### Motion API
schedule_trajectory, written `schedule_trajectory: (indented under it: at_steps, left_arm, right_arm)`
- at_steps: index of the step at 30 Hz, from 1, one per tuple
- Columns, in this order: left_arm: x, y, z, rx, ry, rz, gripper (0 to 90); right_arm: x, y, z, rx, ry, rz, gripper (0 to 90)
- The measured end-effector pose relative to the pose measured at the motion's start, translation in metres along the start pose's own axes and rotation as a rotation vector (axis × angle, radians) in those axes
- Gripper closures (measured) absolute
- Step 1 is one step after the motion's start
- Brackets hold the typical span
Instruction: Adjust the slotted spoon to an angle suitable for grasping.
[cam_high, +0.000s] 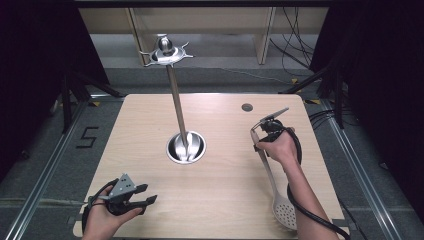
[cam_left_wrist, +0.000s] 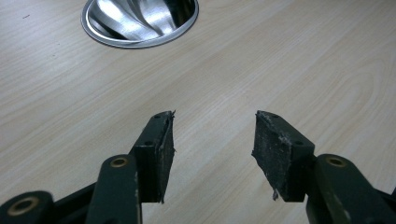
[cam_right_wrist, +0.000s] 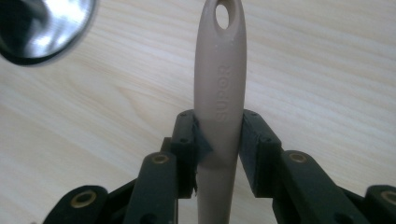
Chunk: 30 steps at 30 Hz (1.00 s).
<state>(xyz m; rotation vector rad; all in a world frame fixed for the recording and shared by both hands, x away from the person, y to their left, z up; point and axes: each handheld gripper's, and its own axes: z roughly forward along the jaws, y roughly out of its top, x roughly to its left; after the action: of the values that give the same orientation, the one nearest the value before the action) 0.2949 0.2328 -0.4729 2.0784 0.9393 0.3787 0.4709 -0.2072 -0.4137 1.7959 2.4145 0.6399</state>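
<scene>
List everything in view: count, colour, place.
skimmer: 1, beige, right side of table, handle end clamped in right tongs
stand: 1, silver pole with round base and hook crown, table centre
table: 1, light wood
grommet: 1, grey, far right of tabletop
left tongs: 1, black, near left corner, open, holding nothing
right tongs: 1, black, right of the stand, shut on skimmer

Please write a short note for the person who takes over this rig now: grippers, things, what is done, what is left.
Right gripper: jaws shut on the beige slotted spatula by its handle, near the table's right edge.
Left gripper: open, holds nothing, at the table's near left.
Steel rack stands at the centre, its hooks bare.
Done: spatula grasped.
Left: probably to hang it by the handle's hole on the rack.
</scene>
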Motion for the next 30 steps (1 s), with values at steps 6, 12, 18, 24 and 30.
schedule_trajectory:
  at_steps: [6,12,18,24,30]
  left_arm:
    - [0.001,0.000,0.000,-0.002,0.003,0.009,46.7]
    - [0.001,0.000,0.001,-0.011,0.001,0.008,46.5]
    - [0.001,0.000,0.000,-0.016,0.003,0.003,46.4]
    - [0.001,0.000,0.001,-0.019,-0.002,0.001,46.3]
    - [0.001,0.000,0.001,-0.020,-0.004,0.000,46.3]
  right_arm:
    - [-0.005,-0.011,-0.019,-0.174,0.144,-0.154,69.3]
    - [0.002,-0.025,-0.044,-0.244,0.147,-0.184,69.3]
    - [0.010,-0.036,-0.058,-0.363,0.229,-0.284,69.3]
    - [0.015,-0.046,-0.062,-0.424,0.269,-0.362,69.2]
    - [0.018,-0.058,-0.071,-0.488,0.276,-0.415,69.2]
